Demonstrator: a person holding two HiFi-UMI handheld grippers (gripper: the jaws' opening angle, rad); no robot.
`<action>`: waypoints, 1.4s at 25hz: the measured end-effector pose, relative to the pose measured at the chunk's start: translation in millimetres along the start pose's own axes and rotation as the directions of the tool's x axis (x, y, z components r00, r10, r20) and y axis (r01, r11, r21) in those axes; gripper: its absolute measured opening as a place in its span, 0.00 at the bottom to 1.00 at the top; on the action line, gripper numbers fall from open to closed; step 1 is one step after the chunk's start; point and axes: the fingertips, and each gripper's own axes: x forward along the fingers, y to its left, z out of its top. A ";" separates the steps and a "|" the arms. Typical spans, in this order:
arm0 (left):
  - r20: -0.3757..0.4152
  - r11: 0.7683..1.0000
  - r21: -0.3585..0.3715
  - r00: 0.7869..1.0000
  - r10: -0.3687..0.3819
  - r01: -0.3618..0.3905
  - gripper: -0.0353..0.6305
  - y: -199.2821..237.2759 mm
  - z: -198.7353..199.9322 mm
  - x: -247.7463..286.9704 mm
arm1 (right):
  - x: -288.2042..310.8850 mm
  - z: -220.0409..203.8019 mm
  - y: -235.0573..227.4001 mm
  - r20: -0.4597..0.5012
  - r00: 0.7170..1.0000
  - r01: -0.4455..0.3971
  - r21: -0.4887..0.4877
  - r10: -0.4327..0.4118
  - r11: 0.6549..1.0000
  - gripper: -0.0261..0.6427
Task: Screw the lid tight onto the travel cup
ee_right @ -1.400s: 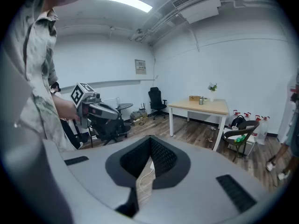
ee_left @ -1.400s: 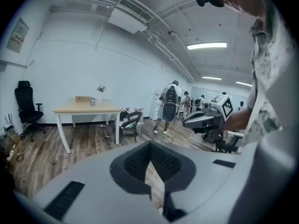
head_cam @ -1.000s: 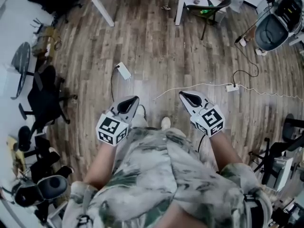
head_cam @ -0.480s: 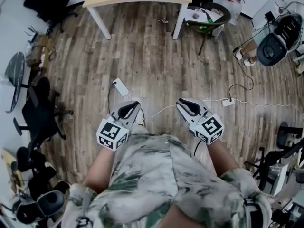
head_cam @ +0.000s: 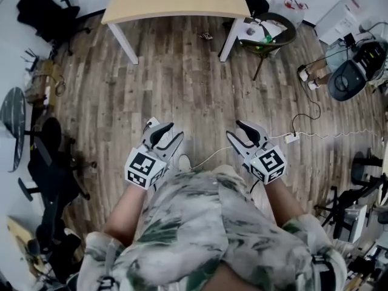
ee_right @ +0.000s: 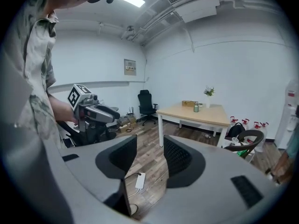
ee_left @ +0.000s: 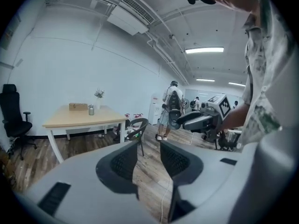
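Approach step only. My left gripper [head_cam: 171, 133] and right gripper [head_cam: 236, 130] are over the floor [head_cam: 194, 83], jaws partway apart after just opening, nothing between them. The travel cup [ee_left: 91, 110] stands on the table [head_cam: 170, 5], well ahead, near a box [ee_left: 78, 107] and a vase [ee_left: 98, 101]; its lid is too small to judge. Next, I judge: close in, brace cup, turn lid. Count: two grippers, one cup, one table, one box, one vase.
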 end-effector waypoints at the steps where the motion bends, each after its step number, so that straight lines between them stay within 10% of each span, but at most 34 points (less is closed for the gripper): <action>1: -0.001 1.000 0.009 1.000 0.002 -0.002 0.28 12.4 0.5 0.3 | 10.2 3.1 -1.8 -0.002 1.000 0.009 0.004 -0.009 1.000 0.33; 15: -0.005 0.995 -0.047 0.996 0.087 -0.087 0.31 129.1 21.7 47.4 | 127.2 39.4 -74.5 -0.008 1.000 -0.014 0.018 0.014 1.000 0.39; 35: -0.037 0.965 -0.067 0.967 0.253 -0.255 0.32 264.4 147.9 270.5 | 260.5 103.0 -327.2 0.004 0.974 -0.225 -0.044 0.226 0.973 0.36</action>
